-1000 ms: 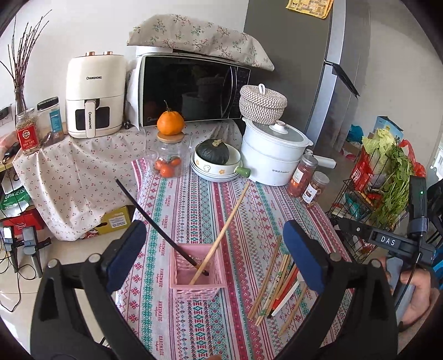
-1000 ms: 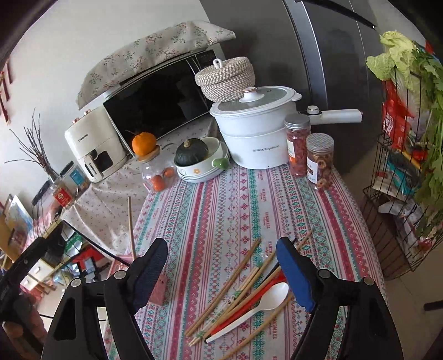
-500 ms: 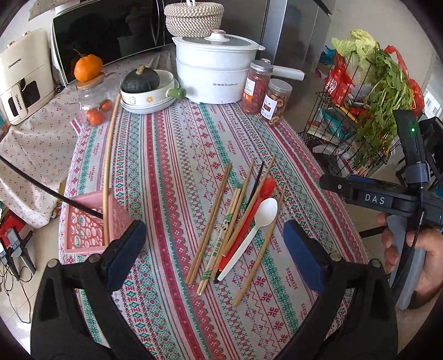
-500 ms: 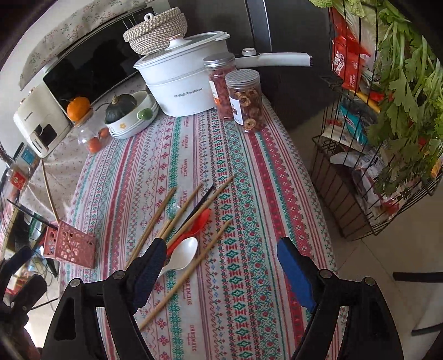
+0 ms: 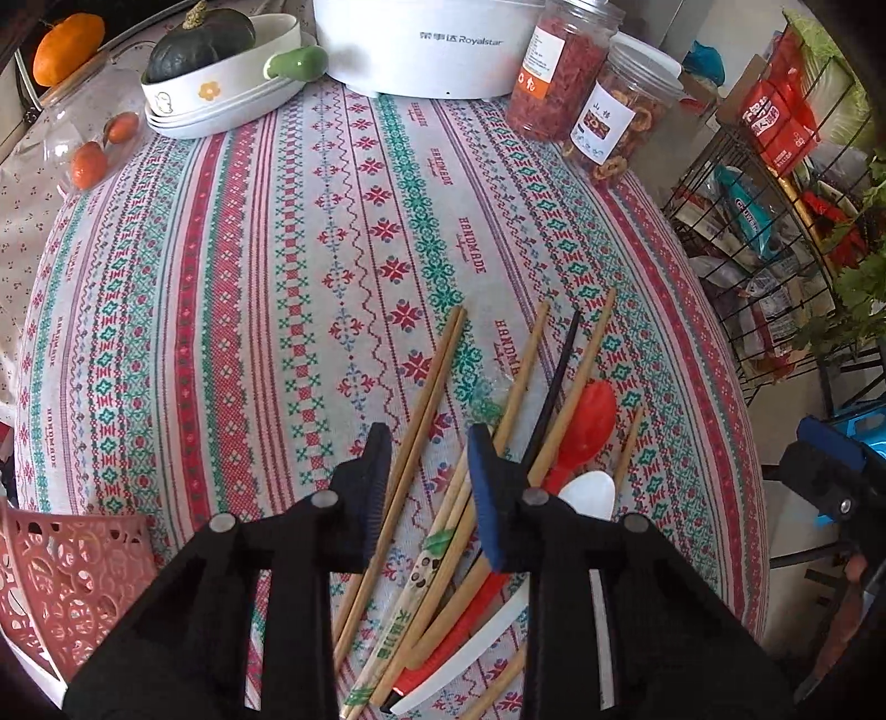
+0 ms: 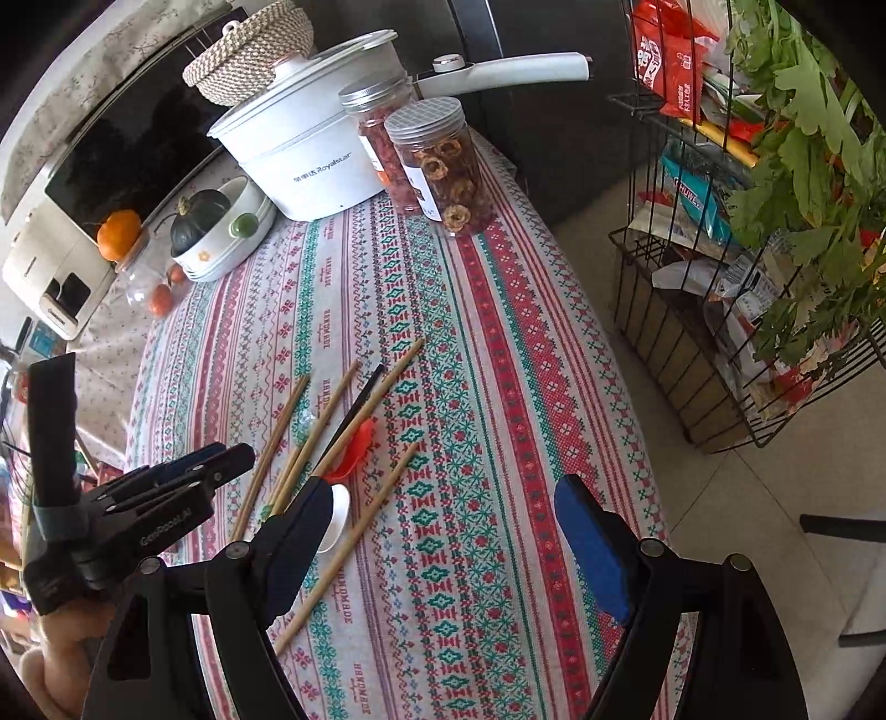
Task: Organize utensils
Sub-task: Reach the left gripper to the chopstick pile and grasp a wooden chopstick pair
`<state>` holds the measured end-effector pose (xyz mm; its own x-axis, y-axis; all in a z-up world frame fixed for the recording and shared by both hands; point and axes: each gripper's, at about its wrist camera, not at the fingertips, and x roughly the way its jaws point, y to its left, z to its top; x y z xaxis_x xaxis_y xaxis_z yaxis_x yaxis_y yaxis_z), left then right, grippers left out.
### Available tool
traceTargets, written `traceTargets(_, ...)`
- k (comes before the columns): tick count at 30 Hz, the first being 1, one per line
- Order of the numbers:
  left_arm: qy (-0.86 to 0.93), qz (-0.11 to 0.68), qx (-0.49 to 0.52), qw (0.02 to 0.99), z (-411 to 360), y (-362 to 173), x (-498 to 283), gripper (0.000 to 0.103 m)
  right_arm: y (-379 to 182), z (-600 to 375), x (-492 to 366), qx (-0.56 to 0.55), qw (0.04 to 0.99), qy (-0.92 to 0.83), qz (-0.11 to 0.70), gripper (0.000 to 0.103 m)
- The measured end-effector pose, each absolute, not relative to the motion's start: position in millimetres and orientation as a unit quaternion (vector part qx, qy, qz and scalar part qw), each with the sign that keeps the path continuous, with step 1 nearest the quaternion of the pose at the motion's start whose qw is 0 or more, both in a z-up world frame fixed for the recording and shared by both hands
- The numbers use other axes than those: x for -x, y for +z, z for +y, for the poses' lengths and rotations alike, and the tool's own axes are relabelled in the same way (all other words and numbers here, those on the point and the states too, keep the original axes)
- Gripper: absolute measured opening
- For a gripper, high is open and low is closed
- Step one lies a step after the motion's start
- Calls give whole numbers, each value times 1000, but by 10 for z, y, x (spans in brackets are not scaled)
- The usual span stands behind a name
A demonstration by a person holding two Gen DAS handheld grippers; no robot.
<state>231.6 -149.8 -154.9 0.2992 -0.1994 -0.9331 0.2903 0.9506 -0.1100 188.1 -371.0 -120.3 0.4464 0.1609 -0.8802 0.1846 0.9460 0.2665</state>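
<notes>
Far left: pink basket (image 5: 72,576) at the bench edge, just beside the left tongs (image 5: 429,487). Left tongs are low over the pile, jaws narrowed to a small gap with a pair of wooden chopsticks (image 5: 429,382) running up between them; can't tell if the pads actually touch the sticks. Just right of that, the rest of the pile on the striped tablecloth (image 5: 249,277): more wooden chopsticks fanned out, one black chopstick (image 5: 554,387), a red spoon (image 5: 587,415) and a white spoon (image 5: 590,490) touching it. Right tongs (image 6: 443,531) hang wide open, holding nothing, left pad over the white spoon, right pad over bare cloth. Back of the bench: bowl with a dark squash (image 5: 202,39), white pot (image 6: 310,149), two jars (image 6: 437,160). Far right: wire rack (image 6: 747,277) with greens.
</notes>
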Motion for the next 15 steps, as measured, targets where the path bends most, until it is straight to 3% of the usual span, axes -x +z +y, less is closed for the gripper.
traceTargets(11,-140,580,-91,797,-1678,-1756,-2484,23,-1305,-3732,-1989,-164,826,-9,539,83)
traceTargets(13,-138,583,-93,795,-1679,-1752,-2485,12,-1326,-3720,-1999,-163,825,-9,542,83)
traceTargets(15,-135,577,-107,798,-1666,-1736,-2478,11,-1362,-3710,-2017,-161,823,-10,545,83)
